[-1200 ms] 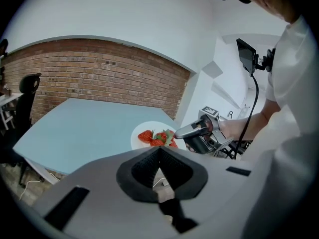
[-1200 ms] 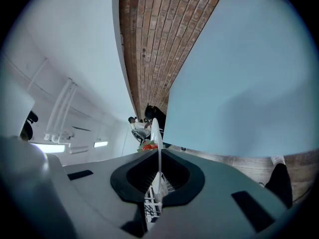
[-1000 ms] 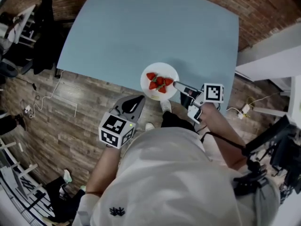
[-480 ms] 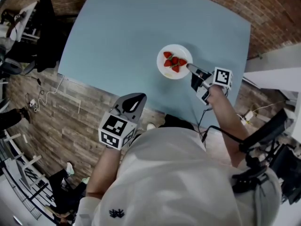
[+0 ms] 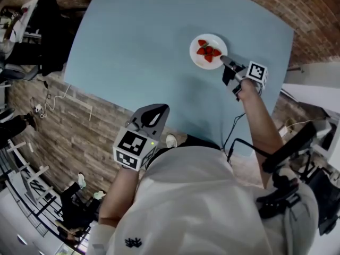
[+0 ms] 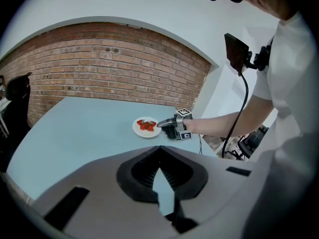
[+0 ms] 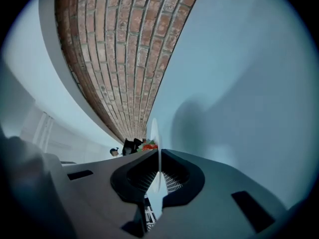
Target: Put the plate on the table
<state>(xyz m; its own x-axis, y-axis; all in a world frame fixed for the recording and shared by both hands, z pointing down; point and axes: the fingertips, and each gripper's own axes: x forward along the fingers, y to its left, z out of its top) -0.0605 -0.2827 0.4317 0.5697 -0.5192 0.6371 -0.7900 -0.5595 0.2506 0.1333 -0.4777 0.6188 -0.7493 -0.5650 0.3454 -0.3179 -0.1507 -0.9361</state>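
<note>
A white plate [image 5: 198, 60] carrying strawberries [image 5: 209, 50] sits low over the far right part of the light blue table [image 5: 149, 36]; whether it touches the top I cannot tell. My right gripper [image 5: 223, 60] is shut on the plate's near-right rim. The right gripper view shows that plate [image 7: 153, 131] edge-on between the jaws of the right gripper [image 7: 158, 156], with strawberries [image 7: 149, 145] behind. My left gripper [image 5: 158, 110] hangs near my body over the floor, shut and empty. From the left gripper [image 6: 160, 149] view, the plate [image 6: 137, 130] and right gripper [image 6: 161, 124] lie ahead.
A brick wall [image 6: 109, 63] runs behind the table. Wood-plank floor [image 5: 79, 137] lies left of and below the table's near edge, with a cable [image 5: 50, 108] on it. Dark chairs and clutter [image 5: 32, 41] stand at the far left.
My right gripper has carried the plate of strawberries from the table's near edge forward and to the right, farther in over the table. The left gripper has barely moved.
</note>
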